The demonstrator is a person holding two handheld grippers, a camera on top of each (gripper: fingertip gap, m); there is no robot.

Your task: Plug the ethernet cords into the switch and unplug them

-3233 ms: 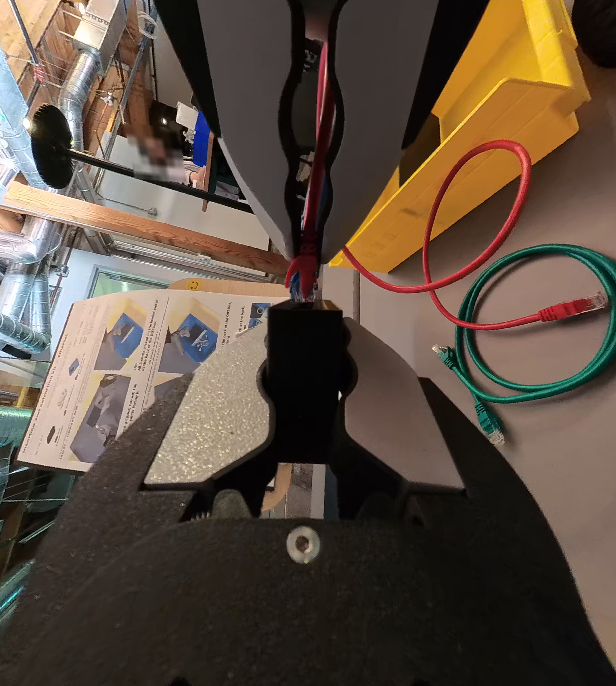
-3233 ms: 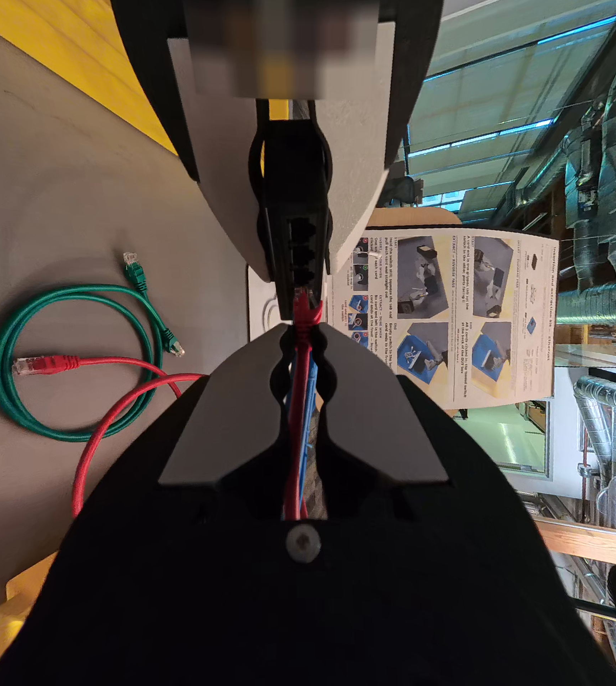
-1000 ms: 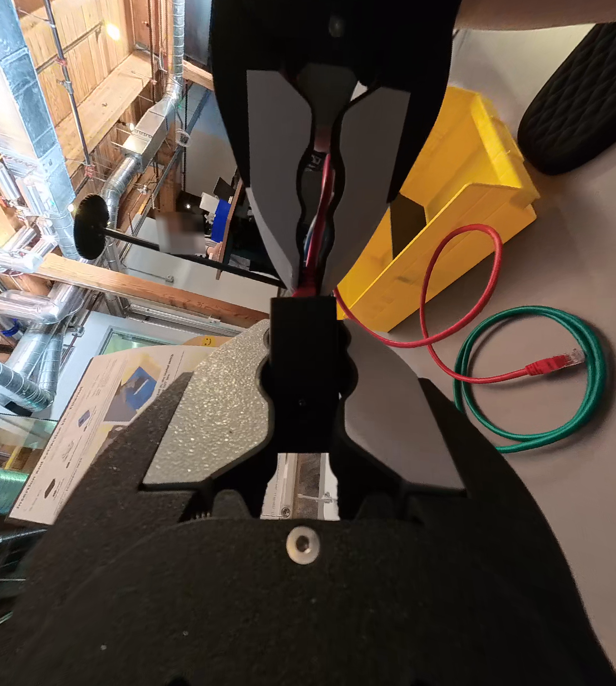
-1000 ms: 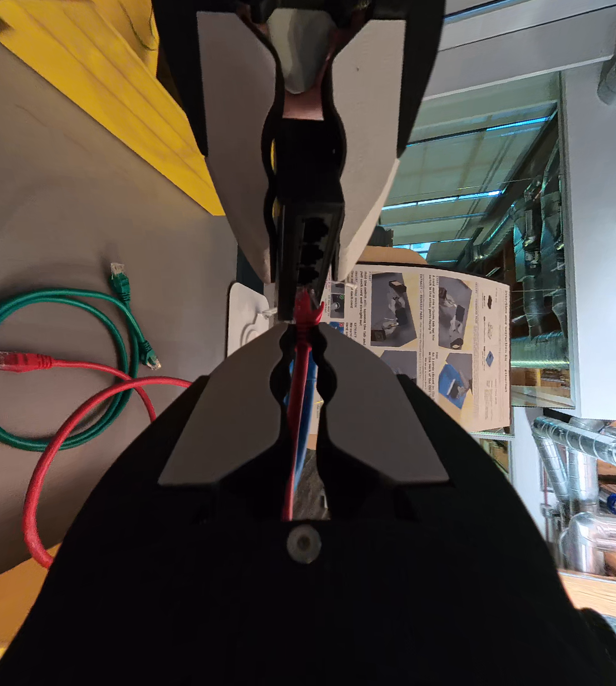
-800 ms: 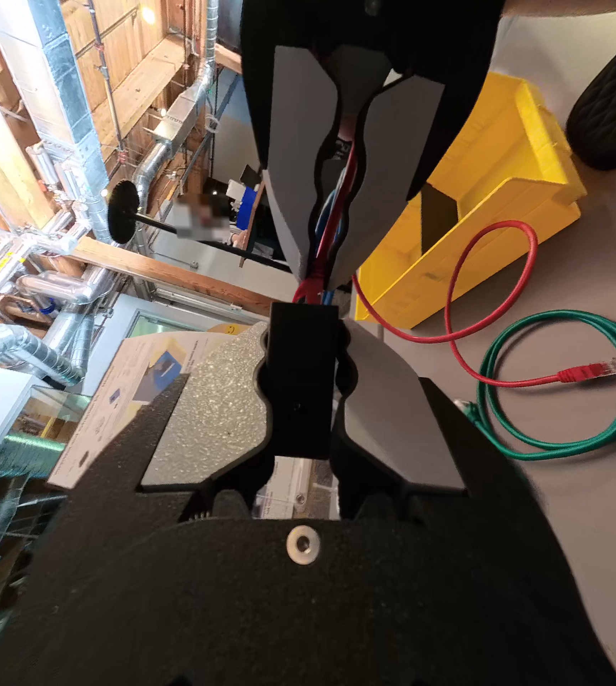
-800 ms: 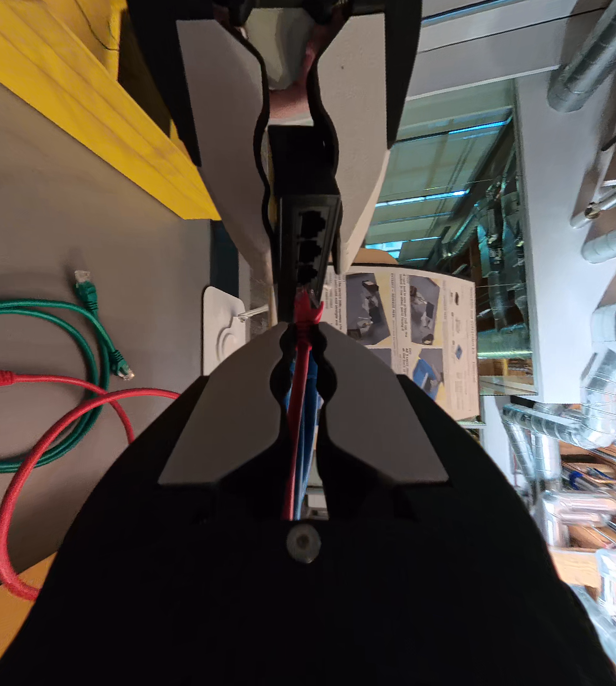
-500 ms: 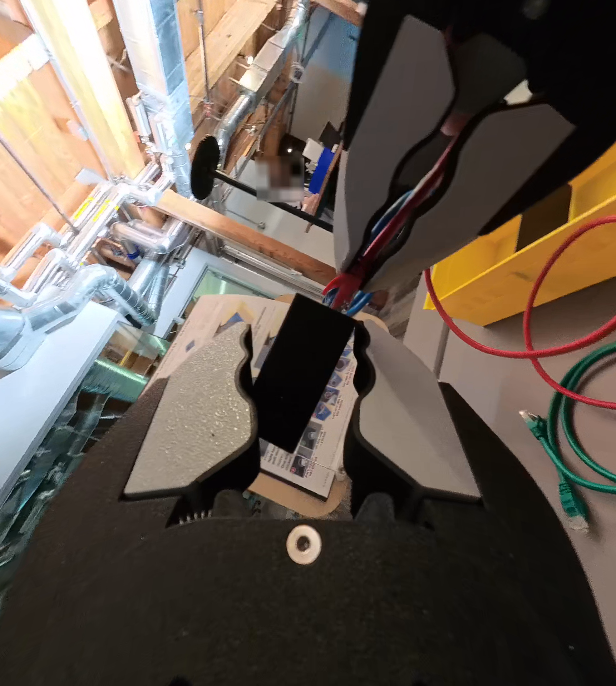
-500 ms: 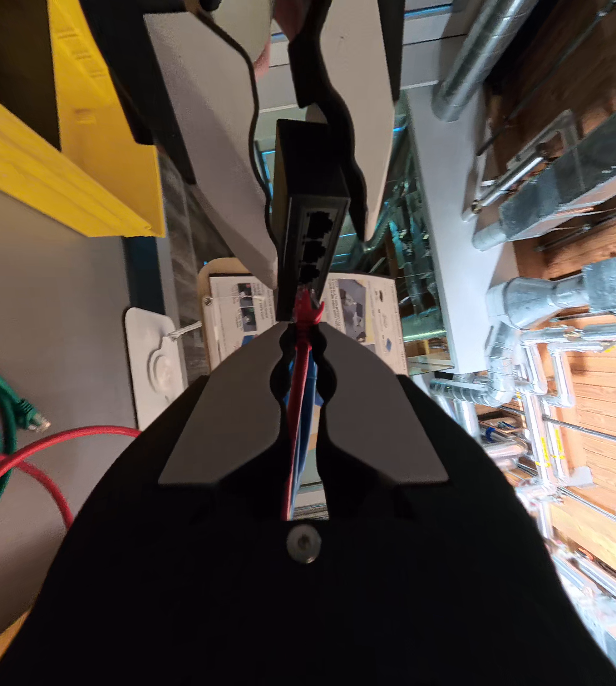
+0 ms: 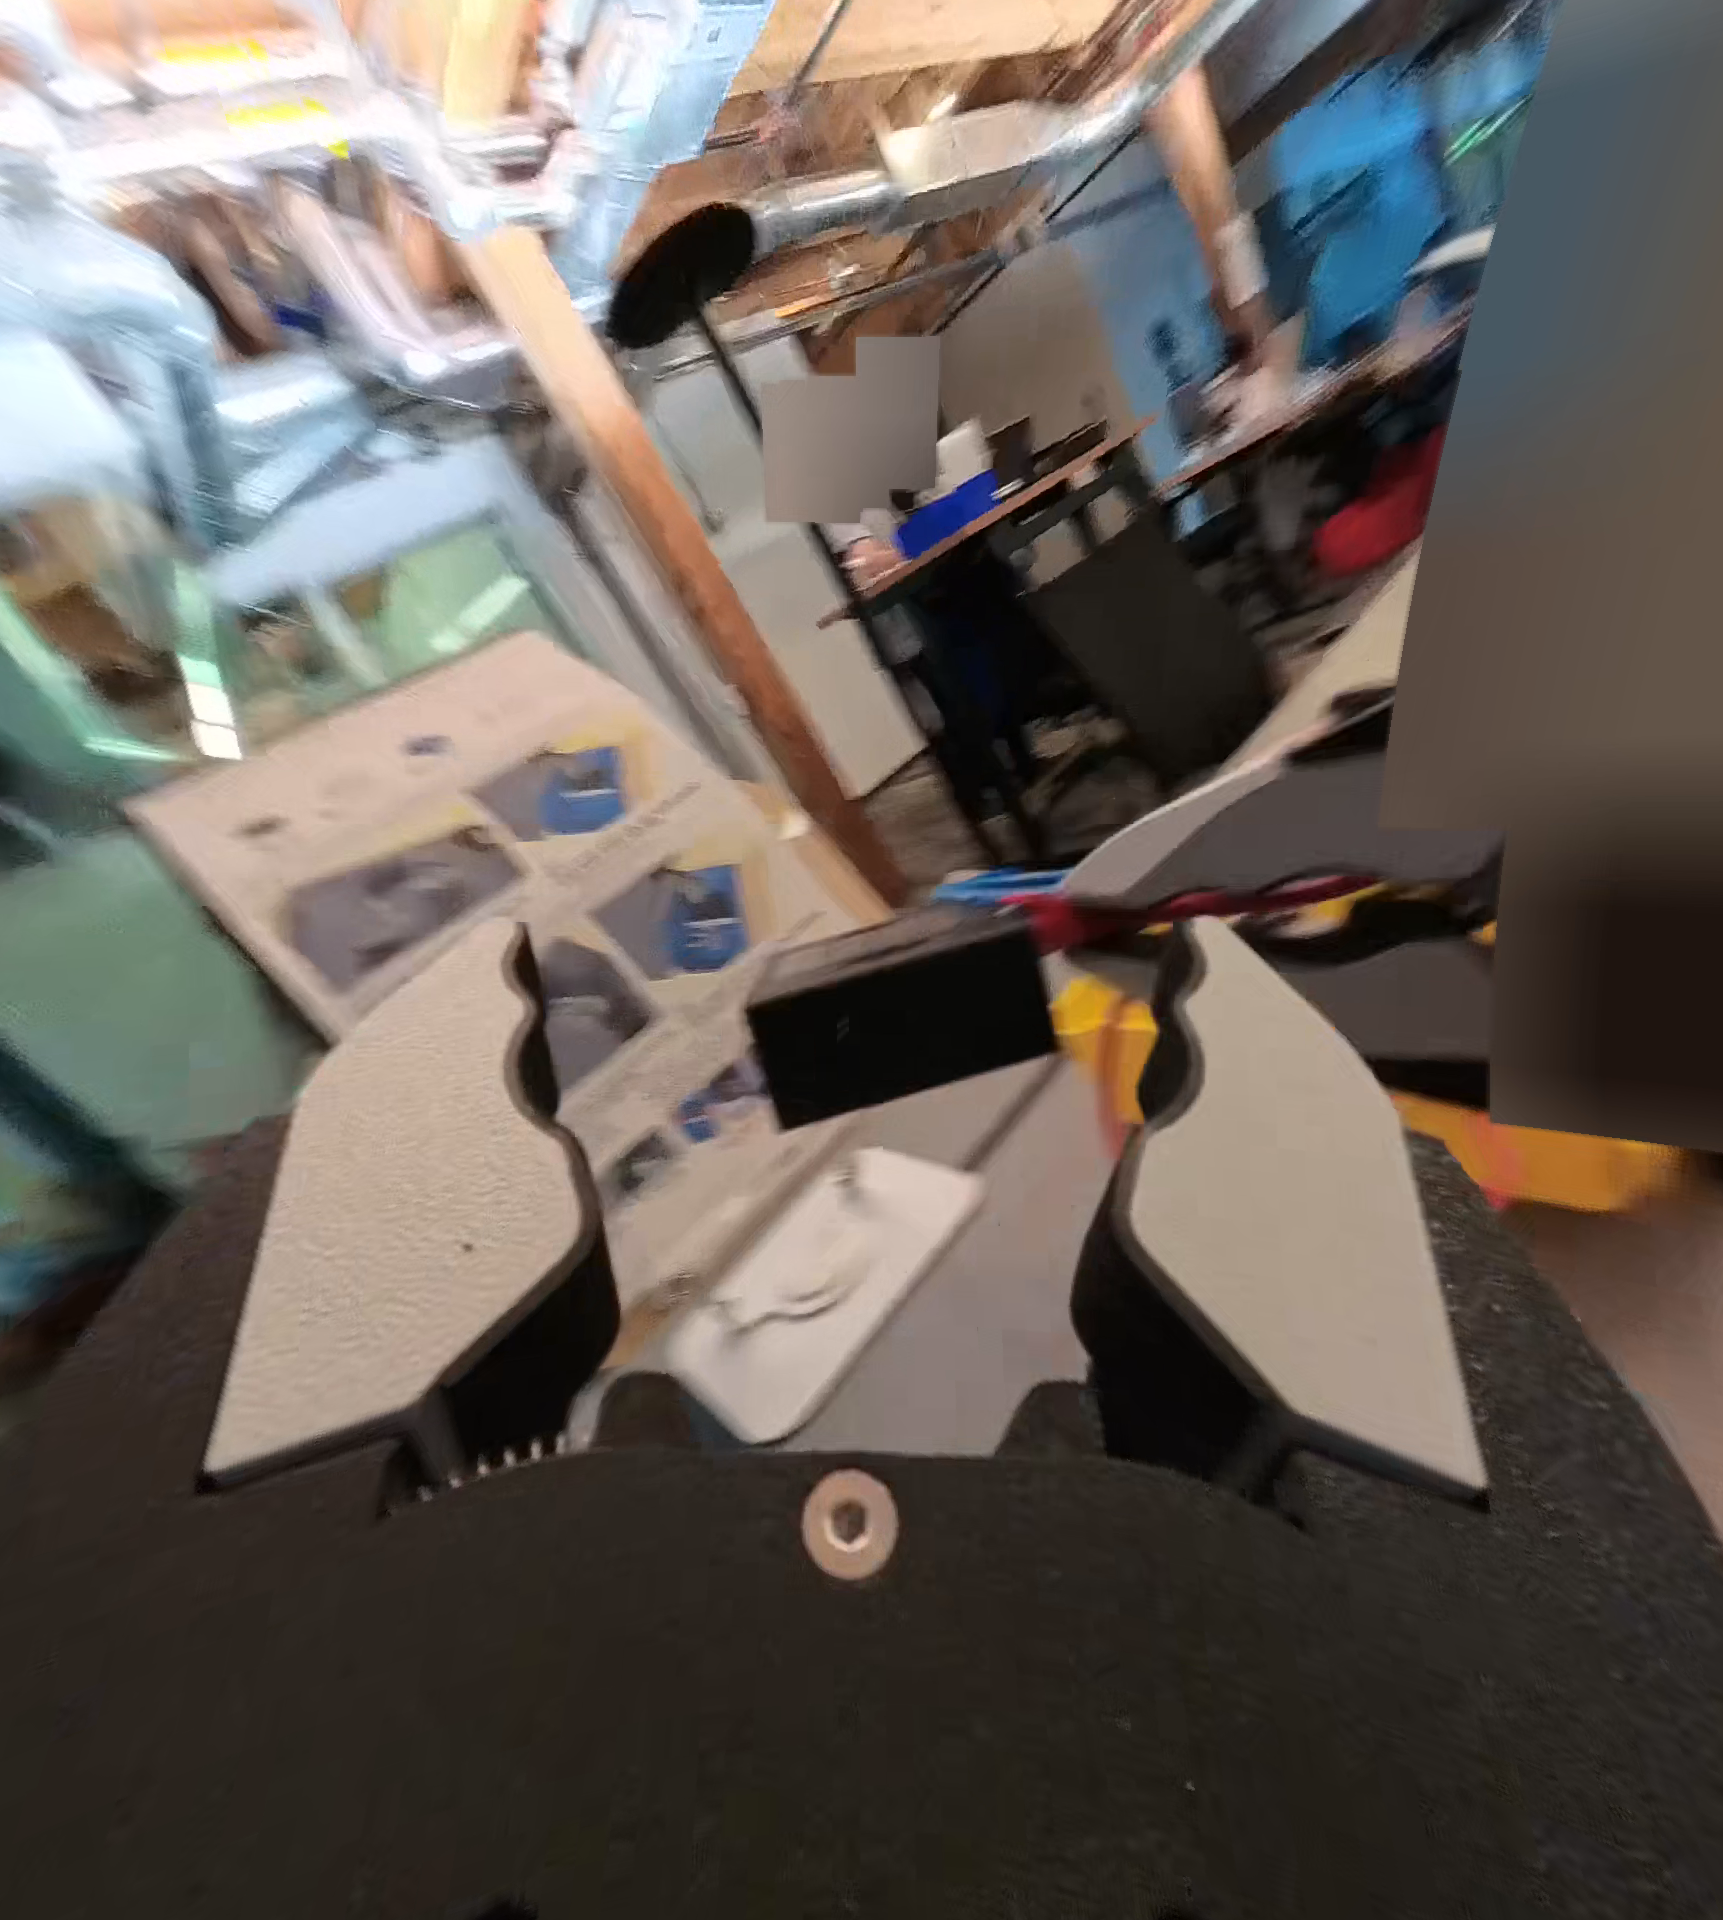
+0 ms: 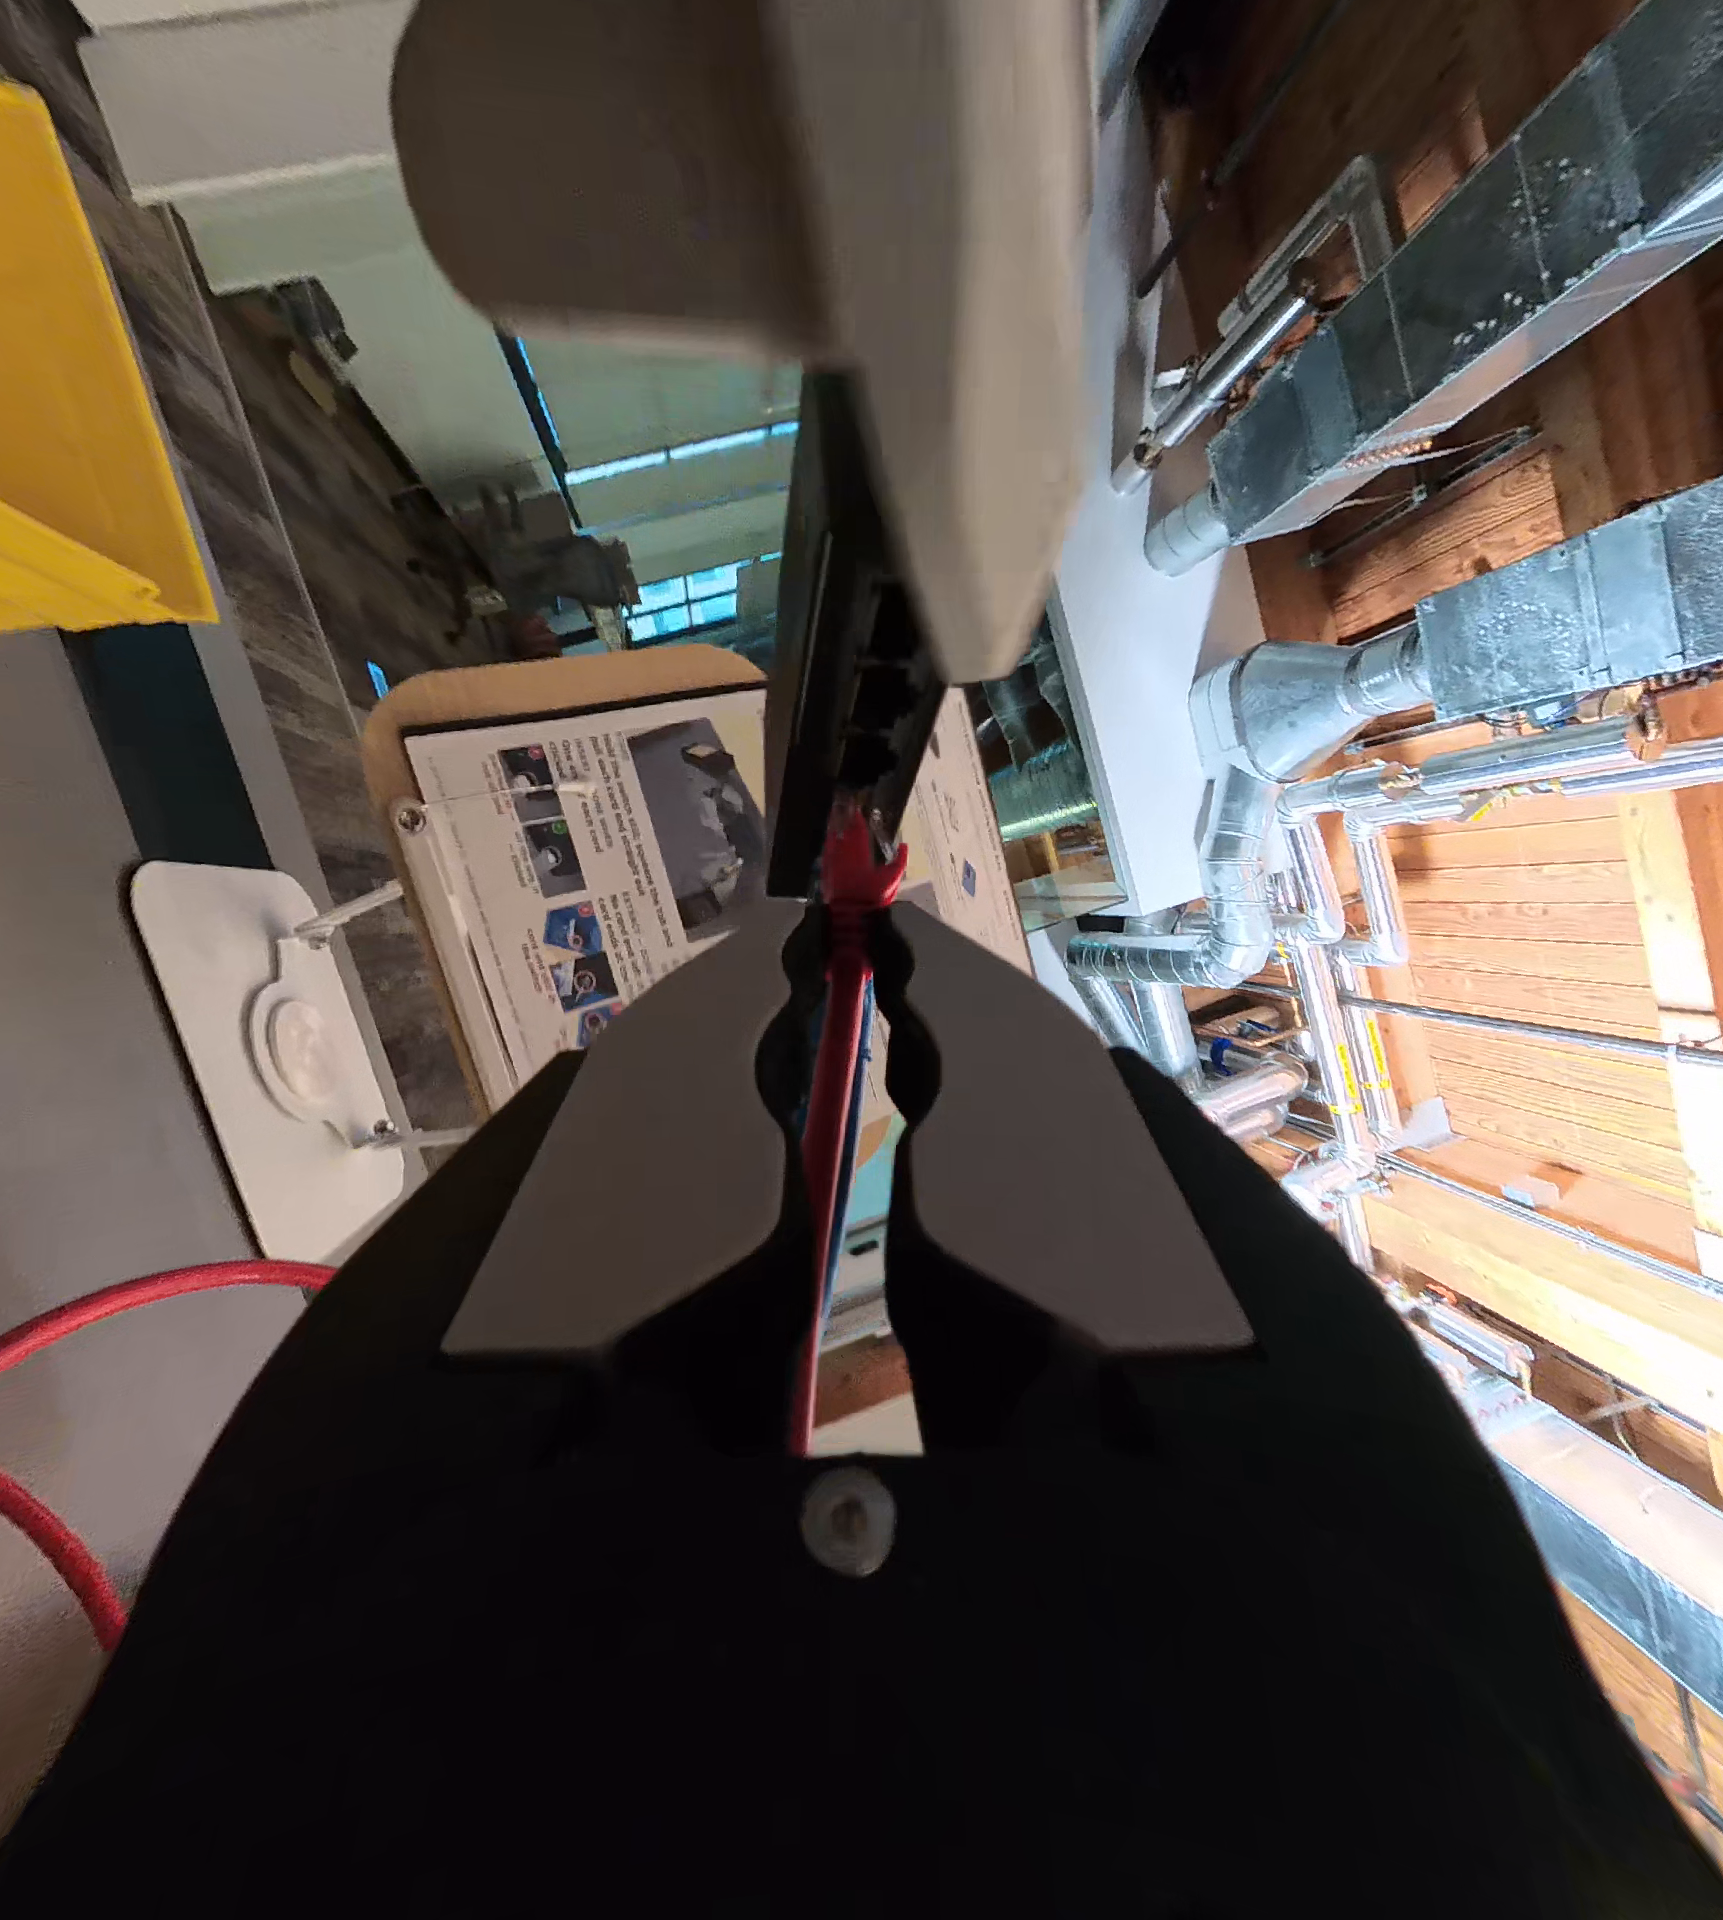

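Nearest to the right wrist camera, the right gripper [image 10: 852, 914] has its jaws pressed together on a red ethernet cord [image 10: 833, 1091] and a blue cord [image 10: 862, 1039] running side by side between the grey pads. The red cord's plug [image 10: 857, 857] sits in the bottom port of the small black rectangular network switch [image 10: 826, 665], which hangs just past the fingertips, clear of the bench. A blurred grey finger [image 10: 836, 260] of the other gripper covers the switch's upper part. Lower left, a loop of the same red cord lies on the grey bench [image 10: 15, 935], and beyond it a flat white plastic stand [image 10: 244, 1018] props up a printed instruction board [image 10: 576, 831]. A yellow plastic bin [image 10: 15, 343] sits at the far left edge. From the left wrist camera, the left gripper [image 9: 857, 1029] has its jaws spread wide apart, and the black switch [image 9: 898, 1023] floats between the two grey fingers [image 9: 421, 1195], touching neither as far as the blurred frame shows. At the switch's right end the red plug [image 9: 1054, 920] and a blue plug [image 9: 992, 888] enter it, and the cords lead off into the right gripper's fingers [image 9: 1210, 821]. Farther off stand the instruction board [image 9: 441, 831], a wooden post [image 9: 670, 551] and a dark desk [image 9: 1023, 499], all smeared.
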